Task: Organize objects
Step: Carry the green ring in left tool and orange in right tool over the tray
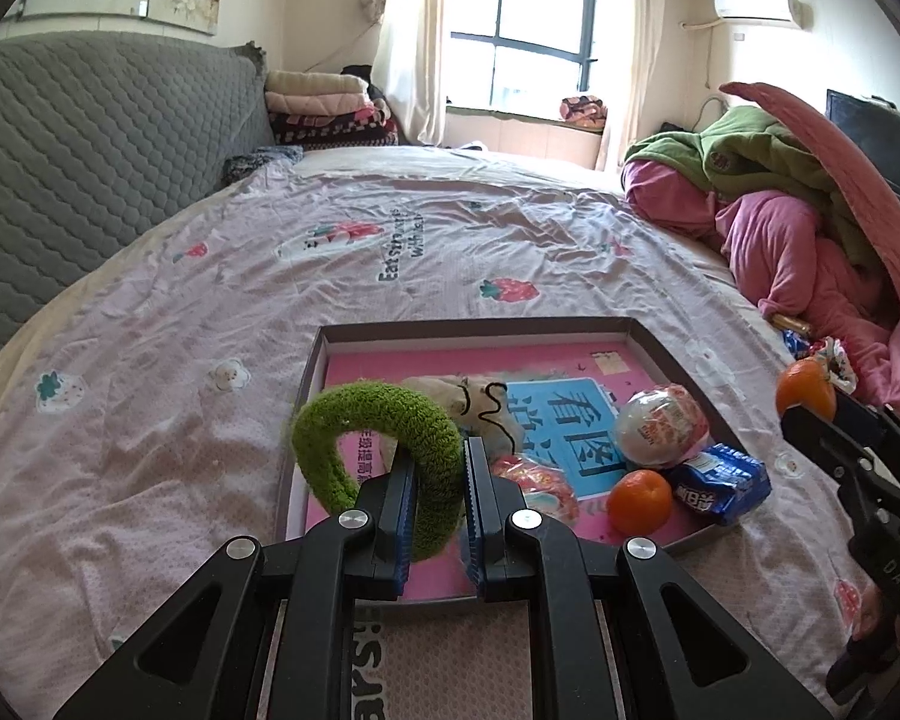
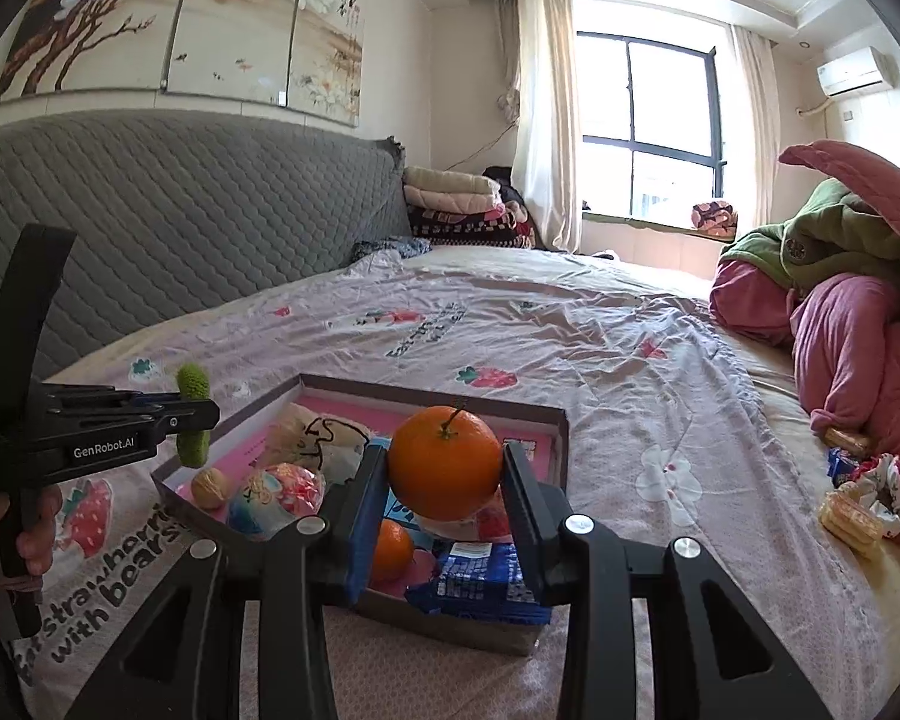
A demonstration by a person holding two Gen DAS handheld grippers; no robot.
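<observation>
Green, fuzzy ring (image 1: 384,438) is pinched by its band between the closed pads of the left gripper (image 1: 439,504), held upright above the near left part of a shallow cardboard tray (image 1: 480,327) lying on the bed. In the right wrist view the same ring (image 2: 193,414) is seen edge-on, clamped by the left gripper (image 2: 201,414), with the person's hand (image 2: 36,525) on its handle. An orange with a short stem (image 2: 445,463) is gripped between the closed fingers of the right gripper (image 2: 445,480), raised over the tray (image 2: 432,391); from the left wrist view the orange (image 1: 805,391) is seen at the tip of the right gripper (image 1: 810,405), off the tray's right side. Inside the tray, on a pink and blue printed sheet (image 1: 570,420), are noted: a second, smaller orange (image 1: 639,501), a blue snack packet (image 1: 720,480), a round wrapped item with red print (image 1: 663,423), a red and white wrapped sweet (image 1: 537,486), a beige soft toy with a black cord (image 1: 474,408), and a walnut (image 2: 210,486). The bed is covered with a pale strawberry-print sheet (image 1: 210,312). A few loose snacks (image 2: 858,510) lie at the right edge beside heaped pink and green bedding (image 2: 840,312).
</observation>
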